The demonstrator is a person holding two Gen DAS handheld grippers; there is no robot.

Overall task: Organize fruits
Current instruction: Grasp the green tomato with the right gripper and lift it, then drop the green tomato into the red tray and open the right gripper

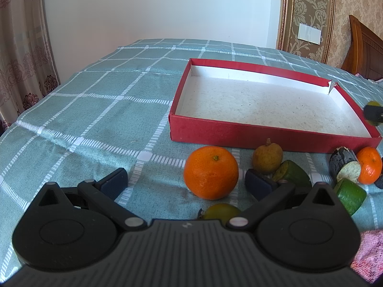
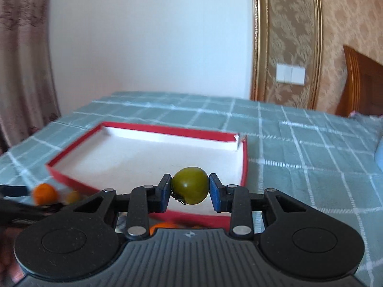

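Note:
My right gripper [image 2: 190, 187] is shut on a small round green fruit [image 2: 190, 185], held above the near wall of the red box [image 2: 71, 179], whose white floor is bare. At the right edge of the left wrist view, that gripper shows as a blur with the green fruit [image 1: 373, 113]. My left gripper [image 1: 186, 181] stands open low over the cloth, with a large orange [image 1: 211, 172] between its fingers, untouched. A brown fruit [image 1: 267, 157], green pieces [image 1: 293, 173], a dark piece [image 1: 343, 163] and a small orange [image 1: 369, 168] lie before the red box [image 1: 263, 135].
A teal checked cloth [image 1: 95, 110] covers the surface. Another green fruit [image 1: 221, 211] lies just under the left gripper's body. A pink cloth [image 1: 368, 253] sits at the lower right. Curtain on the left, wooden headboard [image 1: 363, 47] at far right.

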